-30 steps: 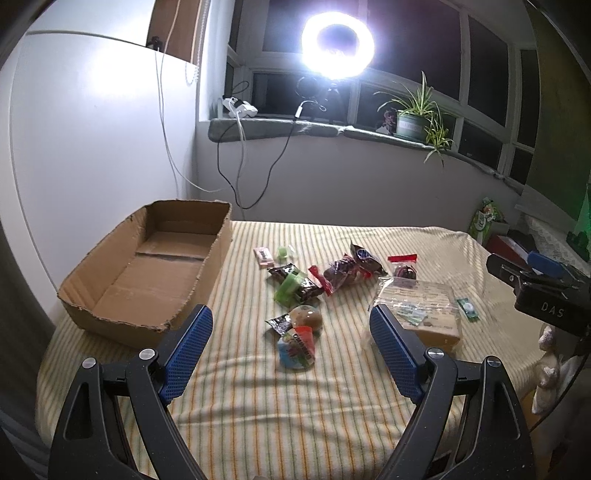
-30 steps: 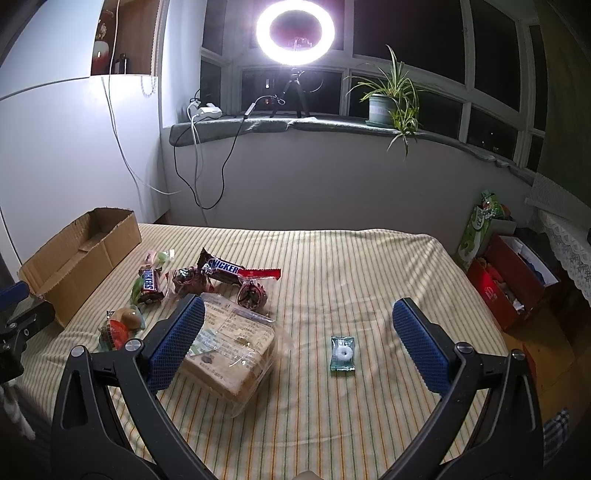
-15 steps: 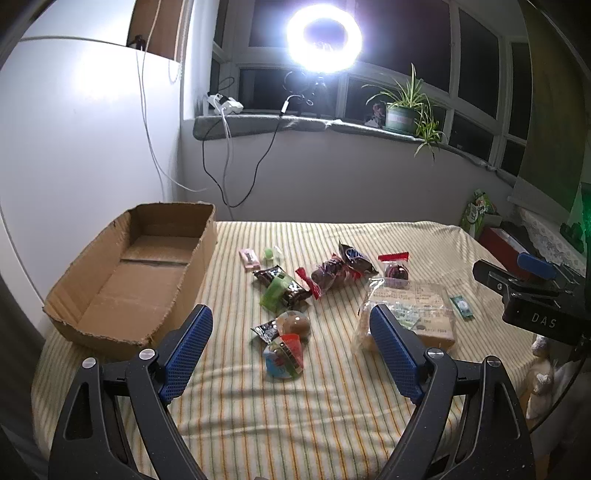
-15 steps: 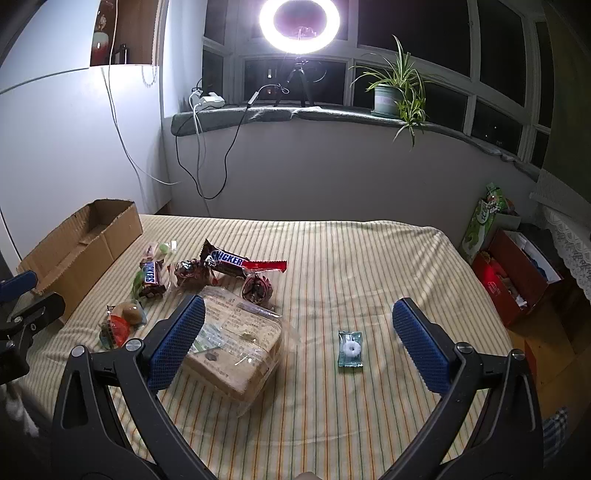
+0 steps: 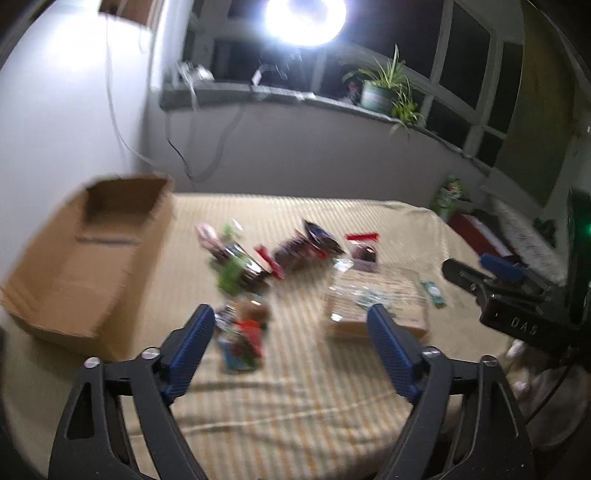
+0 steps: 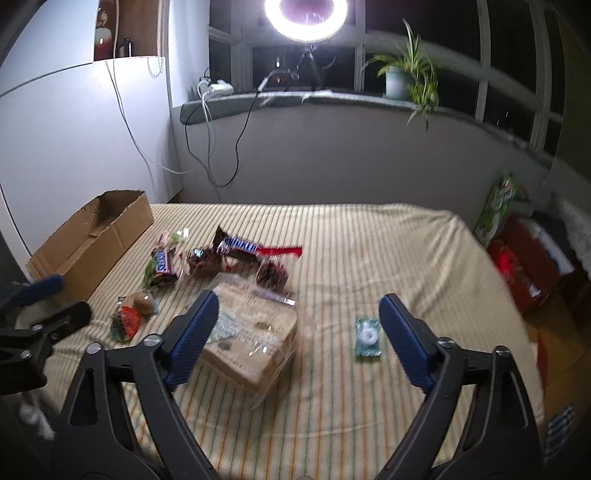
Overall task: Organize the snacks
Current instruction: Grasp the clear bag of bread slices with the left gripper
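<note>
Snacks lie scattered on a striped bedspread (image 6: 369, 240). My left gripper (image 5: 288, 321) hovers over its near part, jaws wide and closing, nothing pressed between them; a red and blue packet (image 5: 242, 343) lies just ahead, by the left finger. The left wrist view is blurred. An open cardboard box (image 5: 85, 258) stands to the left. My right gripper (image 6: 298, 306) is also wide and closing on nothing, above a clear bag of bread (image 6: 255, 343). A green mint packet (image 6: 366, 336) lies by its right finger. Farther off lie a Snickers bar (image 6: 240, 245) and dark wrapped sweets (image 6: 273, 275).
A grey wall with a windowsill, a ring light (image 6: 306, 18) and a potted plant (image 6: 399, 79) stands behind the bed. Cables hang down at the back left. A red box (image 6: 524, 266) sits on the floor off the bed's right edge.
Both grippers' jaws have narrowed a little. The left view has swung and closed in on the snacks and gone blurry. The right view has tipped slightly downward.
</note>
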`<state>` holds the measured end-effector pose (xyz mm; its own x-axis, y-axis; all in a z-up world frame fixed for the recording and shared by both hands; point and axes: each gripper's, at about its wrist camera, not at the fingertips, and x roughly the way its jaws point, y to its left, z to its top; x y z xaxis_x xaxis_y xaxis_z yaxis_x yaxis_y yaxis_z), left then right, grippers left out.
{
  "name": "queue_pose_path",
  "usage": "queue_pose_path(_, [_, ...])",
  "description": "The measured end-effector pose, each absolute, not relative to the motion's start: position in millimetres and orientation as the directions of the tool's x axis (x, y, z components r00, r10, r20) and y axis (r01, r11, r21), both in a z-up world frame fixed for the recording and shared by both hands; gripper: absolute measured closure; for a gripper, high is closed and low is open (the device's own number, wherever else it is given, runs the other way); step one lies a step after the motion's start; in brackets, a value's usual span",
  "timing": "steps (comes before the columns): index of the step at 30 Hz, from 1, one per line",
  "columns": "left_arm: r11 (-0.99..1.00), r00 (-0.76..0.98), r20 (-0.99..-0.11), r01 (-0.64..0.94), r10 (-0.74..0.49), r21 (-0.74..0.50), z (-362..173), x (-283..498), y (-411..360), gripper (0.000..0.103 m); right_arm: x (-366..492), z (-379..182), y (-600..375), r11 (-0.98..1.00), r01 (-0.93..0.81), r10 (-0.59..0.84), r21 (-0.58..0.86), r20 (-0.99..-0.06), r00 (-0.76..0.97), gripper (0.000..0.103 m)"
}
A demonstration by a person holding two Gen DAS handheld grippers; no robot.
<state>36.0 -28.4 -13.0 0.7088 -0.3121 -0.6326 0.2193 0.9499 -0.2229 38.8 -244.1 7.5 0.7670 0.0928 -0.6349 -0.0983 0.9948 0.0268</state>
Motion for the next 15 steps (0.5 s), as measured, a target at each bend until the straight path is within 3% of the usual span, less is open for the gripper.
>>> queue_pose_path(6, [0.876, 0.57, -0.665, 0.285, -0.482, -0.39, -33.1, 68.1, -44.4, 0.033, 46.0, -17.8, -264.6, 0.978, -0.115, 0.206, 0.174, -0.706, 0.678, 0.027])
queue_pose_path(9, [0.861, 0.535, -0.674, 0.299, -0.509, -0.411, -40.1, 77.8, -54.4, 0.033, 54.5, -34.0, -276.0, 0.951, -0.115, 0.296, 0.288, -0.731, 0.615, 0.038])
queue_pose_path(15, [0.844, 0.482, -0.693, 0.268, -0.536, -0.466, -56.7, 98.1, -58.4, 0.034, 74.5, -53.7, -269.7, 0.902, -0.162, 0.423, 0.4, -0.749, 0.51, 0.046])
